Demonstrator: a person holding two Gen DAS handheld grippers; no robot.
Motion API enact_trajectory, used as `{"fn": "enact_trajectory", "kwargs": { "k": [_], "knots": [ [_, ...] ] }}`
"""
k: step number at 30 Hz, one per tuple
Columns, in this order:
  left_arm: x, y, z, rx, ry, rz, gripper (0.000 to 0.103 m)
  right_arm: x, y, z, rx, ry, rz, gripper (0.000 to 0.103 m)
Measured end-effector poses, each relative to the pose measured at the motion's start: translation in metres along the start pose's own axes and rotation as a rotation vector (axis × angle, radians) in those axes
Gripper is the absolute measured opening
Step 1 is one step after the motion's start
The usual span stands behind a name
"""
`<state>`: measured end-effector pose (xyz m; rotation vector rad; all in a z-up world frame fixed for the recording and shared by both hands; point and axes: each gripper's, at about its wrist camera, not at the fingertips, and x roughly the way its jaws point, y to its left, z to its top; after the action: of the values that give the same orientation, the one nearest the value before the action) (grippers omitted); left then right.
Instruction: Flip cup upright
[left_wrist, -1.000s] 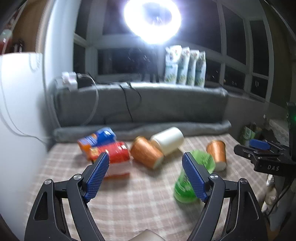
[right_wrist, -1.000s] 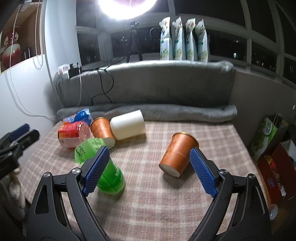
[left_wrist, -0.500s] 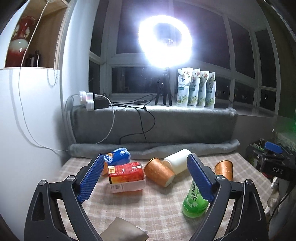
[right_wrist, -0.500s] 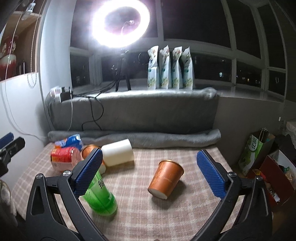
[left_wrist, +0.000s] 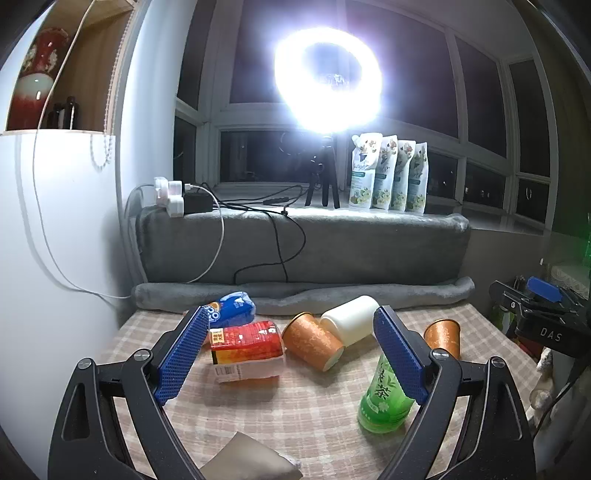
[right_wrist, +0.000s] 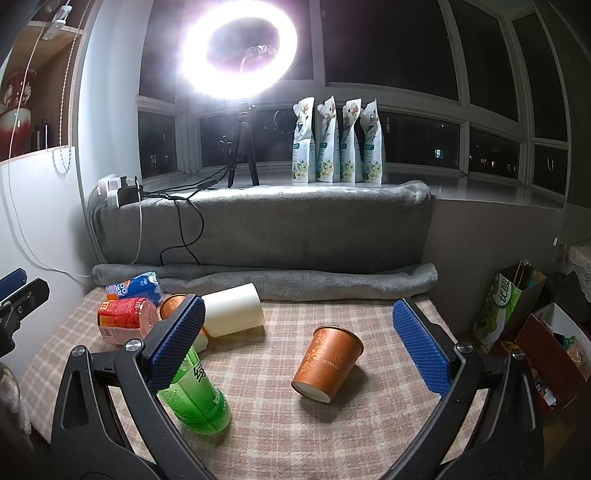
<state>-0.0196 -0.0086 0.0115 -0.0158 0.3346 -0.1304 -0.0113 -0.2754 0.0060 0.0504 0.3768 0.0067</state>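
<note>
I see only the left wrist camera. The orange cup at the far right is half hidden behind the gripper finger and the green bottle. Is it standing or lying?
Observer: In the right wrist view the orange cup looks tipped over: its white base faces the camera and its rim points away.
Operator: Does anything touch it?
Observer: No. It is apart from the green bottle and the white cup, with bare checked cloth around it.
Operator: Is the right gripper ready?
Observer: The right gripper is open and holds nothing. The cup shows between its fingers, farther ahead.
</note>
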Motion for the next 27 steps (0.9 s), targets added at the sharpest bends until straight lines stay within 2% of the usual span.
{"fn": "enact_trajectory", "kwargs": {
  "k": [27],
  "knots": [
    [0.0019, 0.0021, -0.0017, -0.008, 0.005, -0.001, 0.091, 0.0012, 0.0014, 0.0, -0.002, 0.003, 0.001, 0.103]
  ]
}}
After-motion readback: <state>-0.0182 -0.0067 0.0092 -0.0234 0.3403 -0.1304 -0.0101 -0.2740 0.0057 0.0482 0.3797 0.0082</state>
